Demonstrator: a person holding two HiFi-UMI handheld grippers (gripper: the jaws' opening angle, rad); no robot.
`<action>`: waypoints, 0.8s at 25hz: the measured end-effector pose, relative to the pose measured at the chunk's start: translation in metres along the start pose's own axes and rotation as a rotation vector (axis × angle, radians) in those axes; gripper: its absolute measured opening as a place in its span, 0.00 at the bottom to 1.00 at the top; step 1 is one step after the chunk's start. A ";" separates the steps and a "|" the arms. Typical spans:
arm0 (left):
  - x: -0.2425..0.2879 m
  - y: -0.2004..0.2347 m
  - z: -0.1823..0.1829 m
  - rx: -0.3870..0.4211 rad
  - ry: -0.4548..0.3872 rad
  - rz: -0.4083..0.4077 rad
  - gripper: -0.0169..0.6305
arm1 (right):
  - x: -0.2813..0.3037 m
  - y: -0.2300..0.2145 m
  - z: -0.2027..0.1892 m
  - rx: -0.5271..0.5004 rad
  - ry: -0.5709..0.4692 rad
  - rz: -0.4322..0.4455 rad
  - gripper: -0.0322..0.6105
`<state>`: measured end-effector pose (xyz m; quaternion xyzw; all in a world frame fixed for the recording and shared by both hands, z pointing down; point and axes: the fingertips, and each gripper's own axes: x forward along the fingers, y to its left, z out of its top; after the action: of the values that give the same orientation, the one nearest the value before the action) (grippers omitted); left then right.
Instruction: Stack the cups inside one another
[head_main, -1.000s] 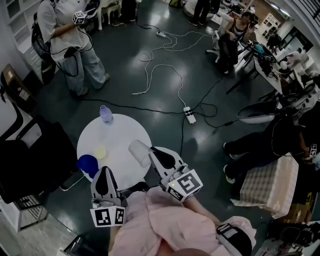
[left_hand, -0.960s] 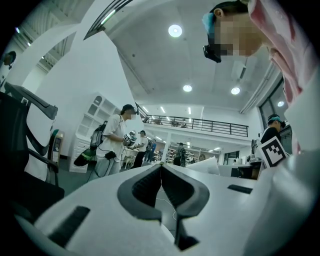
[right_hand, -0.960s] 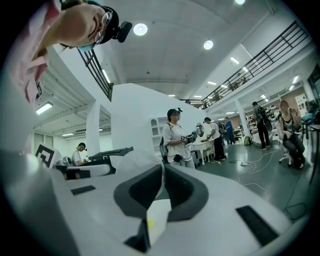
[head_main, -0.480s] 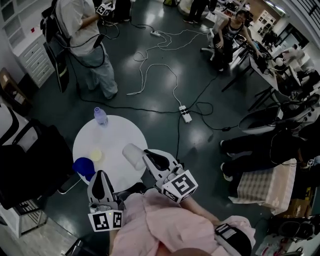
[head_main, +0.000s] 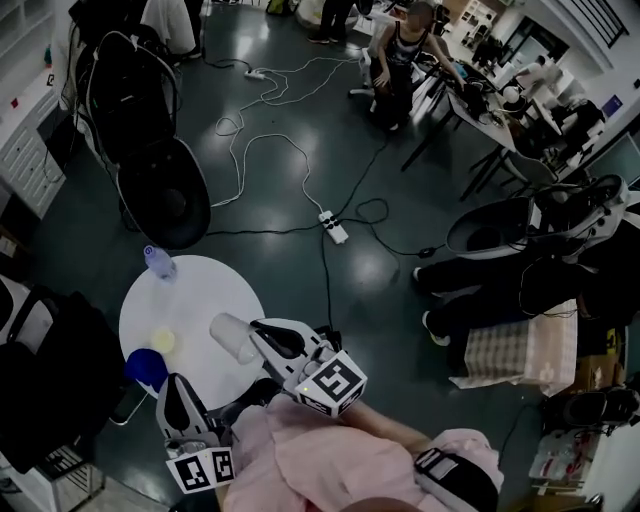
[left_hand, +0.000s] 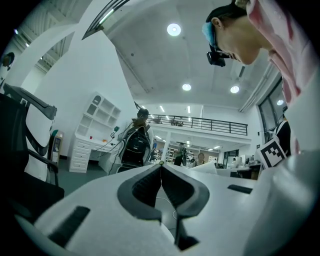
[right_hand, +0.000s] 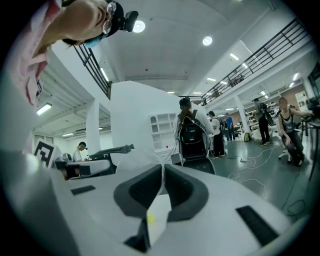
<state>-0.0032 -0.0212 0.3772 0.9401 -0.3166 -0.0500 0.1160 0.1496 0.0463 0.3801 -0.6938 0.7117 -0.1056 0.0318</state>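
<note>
Kept the right gripper (head_main: 262, 333) pinched shut on the thin wall of the clear cup (head_main: 232, 338), tilted on its side above the near right part of the white table (head_main: 200, 285); hardly shifted against the table in the last second, only seen from a head swung right. Held the left gripper (head_main: 172, 386) closed on nothing, just near of the blue cup (head_main: 146, 368), with the yellow cup (head_main: 163, 341) just beyond. Judged mid-carry: nothing nested yet.
</note>
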 end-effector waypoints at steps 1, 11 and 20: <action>0.000 0.001 0.000 0.000 0.001 0.002 0.05 | 0.000 0.000 0.000 -0.001 -0.003 -0.001 0.11; -0.001 0.000 0.001 0.006 -0.007 -0.001 0.05 | -0.001 -0.002 0.002 0.003 -0.015 0.002 0.11; -0.002 0.004 0.001 0.003 -0.009 0.008 0.05 | 0.000 -0.002 0.000 0.012 -0.004 -0.003 0.11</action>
<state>-0.0074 -0.0231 0.3775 0.9388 -0.3211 -0.0530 0.1133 0.1516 0.0465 0.3809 -0.6950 0.7099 -0.1084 0.0372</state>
